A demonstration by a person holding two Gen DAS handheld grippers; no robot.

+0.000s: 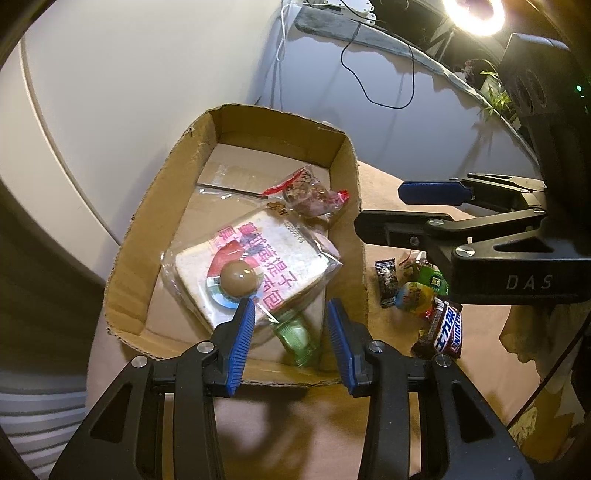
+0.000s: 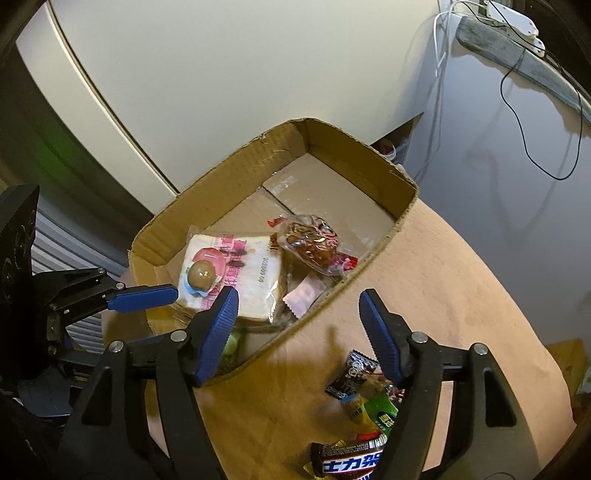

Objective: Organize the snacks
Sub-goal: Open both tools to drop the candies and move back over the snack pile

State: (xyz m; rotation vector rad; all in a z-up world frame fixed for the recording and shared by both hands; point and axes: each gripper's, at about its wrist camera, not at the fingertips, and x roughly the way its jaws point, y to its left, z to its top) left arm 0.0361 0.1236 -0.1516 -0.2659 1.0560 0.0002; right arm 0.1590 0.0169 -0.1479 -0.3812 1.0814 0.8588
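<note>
An open cardboard box (image 1: 162,192) (image 2: 221,173) holds a bagged bread slice (image 1: 266,251) (image 2: 255,273), a brown ball-shaped snack (image 1: 239,279) (image 2: 201,274) on top of it, a red-ended clear packet (image 1: 306,192) (image 2: 314,240) and a green packet (image 1: 295,336). My left gripper (image 1: 290,332) is open and empty over the box's near end. My right gripper (image 2: 299,332) is open and empty, above the box's near wall; it shows in the left wrist view (image 1: 402,208). Loose snacks lie on the table: a Snickers bar (image 1: 443,328) (image 2: 351,458) and small candies (image 1: 410,284) (image 2: 365,391).
The box and snacks sit on a tan tabletop (image 1: 406,184) (image 2: 461,288). A white curved panel (image 1: 129,92) stands behind the box. Cables (image 1: 373,74) (image 2: 535,129) hang on the wall at the back right. A bright lamp (image 1: 472,14) shines at the top right.
</note>
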